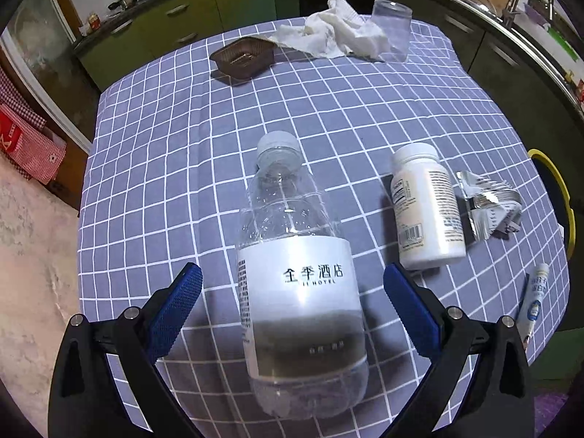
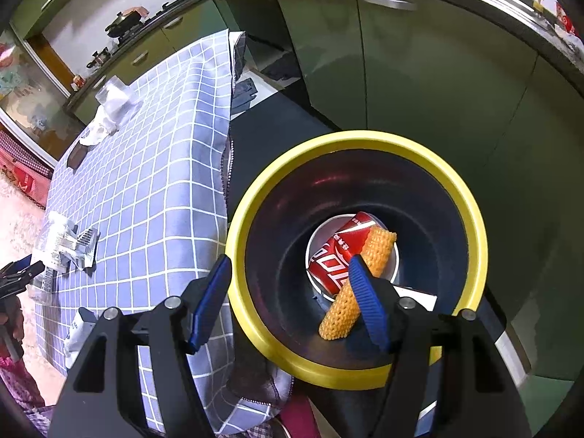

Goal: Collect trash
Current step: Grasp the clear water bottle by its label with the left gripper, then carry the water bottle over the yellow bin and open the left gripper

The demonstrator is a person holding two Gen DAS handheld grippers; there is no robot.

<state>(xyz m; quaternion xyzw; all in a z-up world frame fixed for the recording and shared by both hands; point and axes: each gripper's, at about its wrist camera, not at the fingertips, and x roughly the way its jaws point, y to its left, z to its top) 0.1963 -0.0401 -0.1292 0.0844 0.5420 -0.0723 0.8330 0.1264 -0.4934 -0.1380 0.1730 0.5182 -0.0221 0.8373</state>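
Observation:
A clear water bottle (image 1: pixel 295 277) with a white label lies on the checked tablecloth (image 1: pixel 164 146), cap pointing away. My left gripper (image 1: pixel 292 270) is open and straddles it, with a gap between each blue pad and the bottle. In the right wrist view my right gripper (image 2: pixel 290 261) is open over the near rim of a yellow-rimmed black bin (image 2: pixel 471 219), one finger outside and one inside. A red cola can (image 2: pixel 335 259) and an orange foam net (image 2: pixel 376 255) lie in the bin. Nothing is between the right fingers except the rim below them.
Also on the table are a white pill bottle (image 1: pixel 427 208), a crumpled foil wrapper (image 1: pixel 489 204), a small tube (image 1: pixel 533 303), a brown plastic tray (image 1: pixel 242 58), crumpled tissue (image 1: pixel 339 33) and a clear cup (image 1: pixel 392 29). The bin stands off the table's right edge; green cabinets (image 2: pixel 401 73) stand behind.

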